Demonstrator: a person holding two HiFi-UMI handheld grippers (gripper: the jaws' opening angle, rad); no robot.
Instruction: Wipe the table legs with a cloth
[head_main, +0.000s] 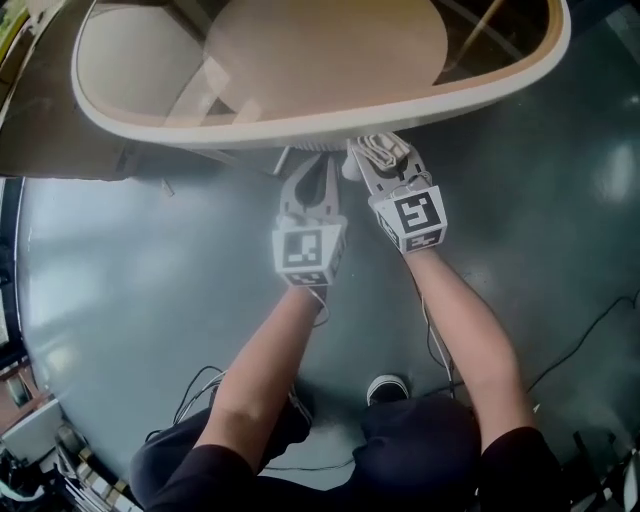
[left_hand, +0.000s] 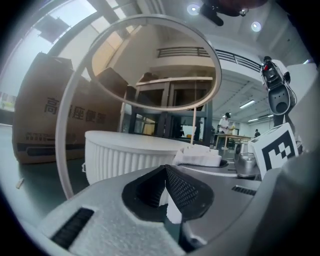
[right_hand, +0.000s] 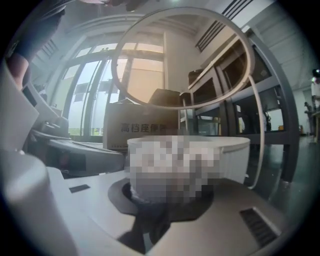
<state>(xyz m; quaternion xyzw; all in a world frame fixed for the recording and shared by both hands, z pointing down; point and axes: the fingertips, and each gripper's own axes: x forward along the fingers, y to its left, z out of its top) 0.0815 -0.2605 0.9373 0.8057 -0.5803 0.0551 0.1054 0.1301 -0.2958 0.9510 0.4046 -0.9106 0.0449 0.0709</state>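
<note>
In the head view both grippers reach under the rim of the round glass-topped table (head_main: 330, 112). My right gripper (head_main: 376, 150) is shut on a folded whitish cloth (head_main: 384, 150). In its own view the right gripper (right_hand: 167, 200) has the cloth (right_hand: 170, 172) bunched between its jaws, blurred there. My left gripper (head_main: 322, 170) is just to its left, shut with nothing in it; its black pads (left_hand: 180, 187) meet. Ahead stand the table's white ribbed round base (left_hand: 125, 152) and a thin white curved leg (left_hand: 62, 145). Another leg (right_hand: 257, 130) curves down right of the base (right_hand: 232, 152).
A large cardboard box (left_hand: 45, 125) stands on the floor behind the table, also seen as the box (right_hand: 135, 127). Cables (head_main: 200, 390) trail over the grey-green floor near the person's shoe (head_main: 385, 387). Distant people (left_hand: 226, 122) stand in the hall.
</note>
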